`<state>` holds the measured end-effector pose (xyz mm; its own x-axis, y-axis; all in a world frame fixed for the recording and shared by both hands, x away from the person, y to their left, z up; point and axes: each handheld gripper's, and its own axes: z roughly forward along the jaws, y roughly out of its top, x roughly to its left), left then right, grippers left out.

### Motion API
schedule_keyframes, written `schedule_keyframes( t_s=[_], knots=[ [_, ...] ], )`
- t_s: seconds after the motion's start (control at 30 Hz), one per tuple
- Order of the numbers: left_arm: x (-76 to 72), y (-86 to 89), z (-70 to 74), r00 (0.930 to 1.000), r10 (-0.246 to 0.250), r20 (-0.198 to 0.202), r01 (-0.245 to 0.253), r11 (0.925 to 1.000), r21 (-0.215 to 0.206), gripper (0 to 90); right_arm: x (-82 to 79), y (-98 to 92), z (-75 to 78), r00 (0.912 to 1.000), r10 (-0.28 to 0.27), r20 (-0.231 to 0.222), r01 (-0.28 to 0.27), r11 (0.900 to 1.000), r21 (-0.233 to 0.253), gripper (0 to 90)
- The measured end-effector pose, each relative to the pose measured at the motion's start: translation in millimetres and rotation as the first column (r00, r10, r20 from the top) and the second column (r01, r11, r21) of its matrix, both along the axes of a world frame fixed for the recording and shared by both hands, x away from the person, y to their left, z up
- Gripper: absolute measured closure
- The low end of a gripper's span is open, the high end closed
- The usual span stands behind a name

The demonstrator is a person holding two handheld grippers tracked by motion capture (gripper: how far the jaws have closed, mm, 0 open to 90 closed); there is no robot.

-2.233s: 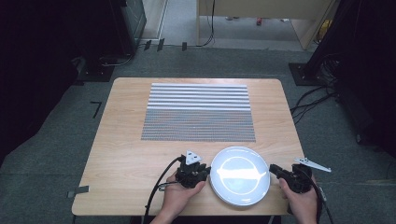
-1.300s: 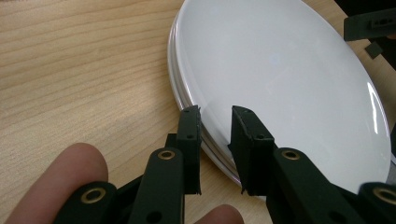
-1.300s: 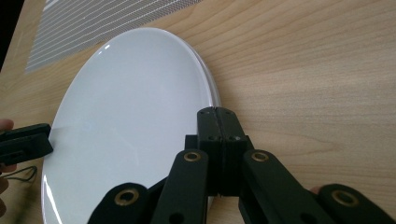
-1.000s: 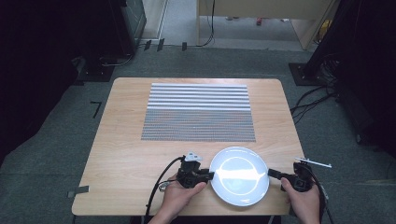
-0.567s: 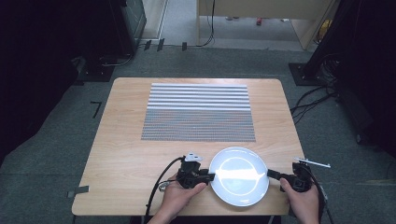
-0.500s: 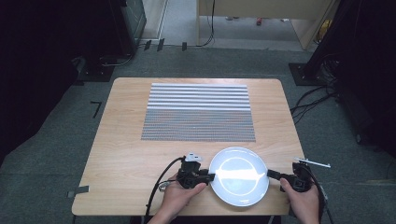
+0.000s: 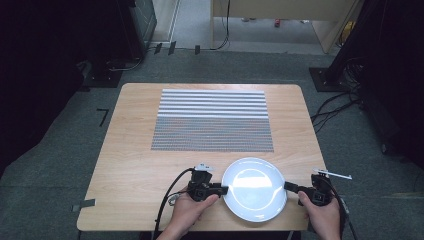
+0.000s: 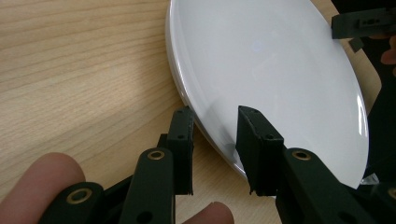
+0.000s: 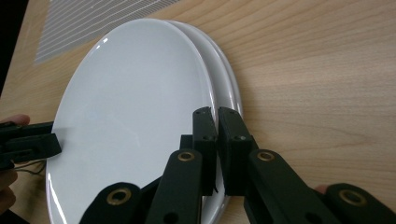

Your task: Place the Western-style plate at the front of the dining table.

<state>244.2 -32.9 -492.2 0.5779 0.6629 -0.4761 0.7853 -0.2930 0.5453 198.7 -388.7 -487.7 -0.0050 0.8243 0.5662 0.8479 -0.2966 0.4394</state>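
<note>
My left tongs [image 7: 221,189] straddle the plate's [image 7: 254,187] left rim, jaws still apart. The stacked plates sit at the counter's [image 7: 135,150] near edge. My right tongs [image 7: 288,186] have just pinched the right rim, so lifting seems close.

A lab: black equipment racks [image 7: 135,25]; floor cables [image 7: 335,102]; tape marks [image 7: 103,116] on carpet.

From my remote seat, the lower plate [image 9: 229,88] is mostly hidden beneath the top plate [image 9: 135,107]. My right tool [image 9: 217,135] covers the rim it pinches. Both forearms are cut off at the near edge.
</note>
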Motion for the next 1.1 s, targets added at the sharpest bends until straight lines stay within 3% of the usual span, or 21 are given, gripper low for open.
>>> schedule_keyframes(
  t_s=[0.4,0.57,0.7,0.87,1.1],
  knots=[
    [5.4,18.7,4.7,0.9985,0.046,-0.027,-0.047,0.9986,-0.026,70.8,0.2,15.2,-2.2,0.9995,0.031,0.011,-0.031,0.999,0.010,85.9],
    [10.4,24.0,4.5,0.9962,0.046,-0.073,-0.051,0.9971,-0.057,73.6,1.4,17.9,-4.3,0.9992,0.040,0.002,-0.040,0.999,0.012,86.2],
    [11.2,23.0,4.5,0.9959,0.048,-0.077,-0.052,0.9973,-0.052,73.7,2.1,15.7,-6.0,0.9992,0.039,0.001,-0.039,0.999,0.024,86.0],
    [12.1,23.4,4.5,0.9953,0.045,-0.085,-0.050,0.9973,-0.054,73.9,3.0,17.1,-10.0,0.9973,0.066,-0.031,-0.065,0.997,0.040,81.3],
    [11.9,23.9,4.8,0.9955,0.040,-0.085,-0.045,0.9976,-0.053,74.0,4.1,15.0,-10.6,0.9974,0.052,-0.050,-0.048,0.996,0.074,82.9]
  ],
)
